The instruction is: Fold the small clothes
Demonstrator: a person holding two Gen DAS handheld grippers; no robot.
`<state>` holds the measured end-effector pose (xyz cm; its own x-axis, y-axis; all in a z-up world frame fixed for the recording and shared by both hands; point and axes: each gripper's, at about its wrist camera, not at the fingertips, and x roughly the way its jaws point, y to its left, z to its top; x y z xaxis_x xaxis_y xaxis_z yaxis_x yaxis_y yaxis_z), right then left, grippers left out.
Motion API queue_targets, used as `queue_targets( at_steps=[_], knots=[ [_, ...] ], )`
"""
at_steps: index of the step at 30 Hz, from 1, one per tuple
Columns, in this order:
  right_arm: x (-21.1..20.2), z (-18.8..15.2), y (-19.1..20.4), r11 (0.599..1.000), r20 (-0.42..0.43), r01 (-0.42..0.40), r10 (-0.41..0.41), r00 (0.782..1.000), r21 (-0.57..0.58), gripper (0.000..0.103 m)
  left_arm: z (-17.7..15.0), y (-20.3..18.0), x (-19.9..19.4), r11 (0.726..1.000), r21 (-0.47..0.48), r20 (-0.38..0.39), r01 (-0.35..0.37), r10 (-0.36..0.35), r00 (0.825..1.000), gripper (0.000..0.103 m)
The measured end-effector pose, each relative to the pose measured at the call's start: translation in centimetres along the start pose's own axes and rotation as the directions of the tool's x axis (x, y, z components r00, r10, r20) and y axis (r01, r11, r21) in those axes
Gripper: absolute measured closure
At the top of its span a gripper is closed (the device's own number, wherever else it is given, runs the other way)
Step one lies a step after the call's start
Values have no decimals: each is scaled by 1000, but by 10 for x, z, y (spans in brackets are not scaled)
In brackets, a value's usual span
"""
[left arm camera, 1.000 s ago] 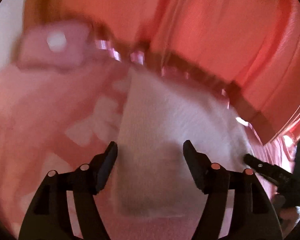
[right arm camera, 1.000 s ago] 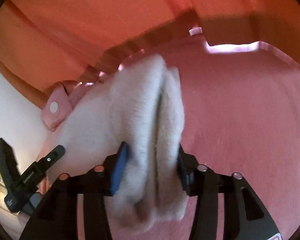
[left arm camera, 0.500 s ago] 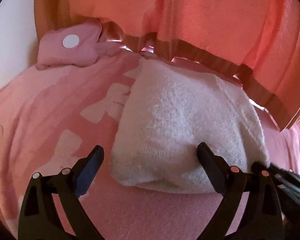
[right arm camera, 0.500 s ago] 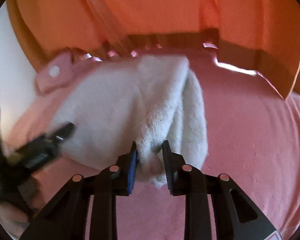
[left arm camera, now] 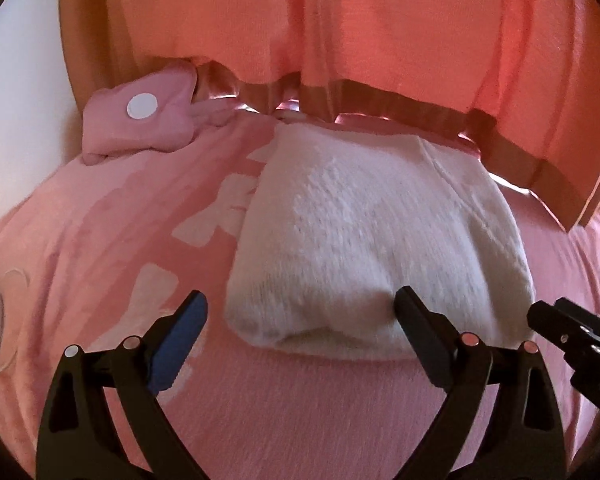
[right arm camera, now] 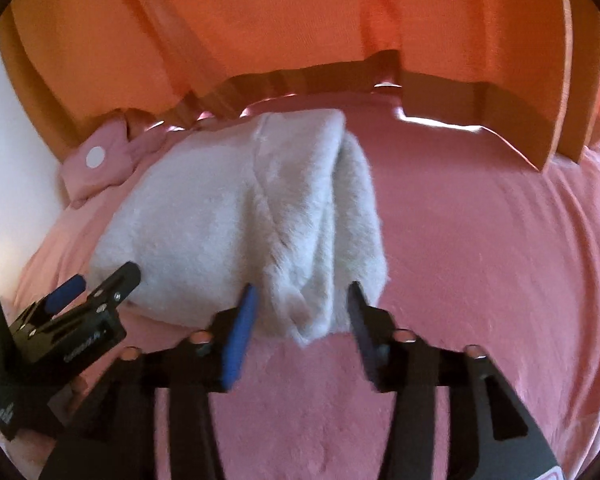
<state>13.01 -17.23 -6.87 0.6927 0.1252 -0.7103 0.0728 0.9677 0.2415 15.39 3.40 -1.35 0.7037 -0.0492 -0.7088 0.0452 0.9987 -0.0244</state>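
White knit garment [left arm camera: 364, 248] lies folded into a thick, soft bundle on my pink bedsheet [left arm camera: 300, 420]. Layered fold edges face me; a seam runs diagonally across its top. Fuzzy texture, slightly rumpled.

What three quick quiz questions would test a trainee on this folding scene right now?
1. True or false: the right gripper is clamped shut on the white knit garment.
2. Which item lies at the far left by the wall? A) the pink pouch with a white dot B) a blue towel C) a wooden box
3. Fill in: the garment rests folded on the ____ bedspread.

Key:
1. False. Its jaws stand open on either side of the garment's near edge; the left gripper is open too.
2. A
3. pink
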Motion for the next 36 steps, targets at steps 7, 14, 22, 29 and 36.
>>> queue_targets(
  at_steps=[7, 14, 22, 29, 36],
  knots=[
    [-13, -62, -7, 998, -11, 55, -55, 998, 6, 26, -43, -1, -18, 999, 32, -50, -16, 18, 999, 8],
    [-22, -85, 15, 993, 61, 88, -83, 995, -75, 20, -70, -1, -24, 999, 19, -76, -39, 41, 996, 8],
    [-21, -86, 19, 984, 106, 133, -120, 987, -121, 19, -75, -4, -21, 995, 13, -59, -96, 97, 994, 8],
    [-12, -86, 16, 988, 61, 121, -116, 991, -94, 19, -76, -6, -17, 991, 21, -53, -132, 132, 990, 8],
    [-9, -85, 12, 987, 61, 130, -125, 990, -93, 19, -78, -5, -16, 991, 19, -59, -133, 134, 989, 8]
  ],
)
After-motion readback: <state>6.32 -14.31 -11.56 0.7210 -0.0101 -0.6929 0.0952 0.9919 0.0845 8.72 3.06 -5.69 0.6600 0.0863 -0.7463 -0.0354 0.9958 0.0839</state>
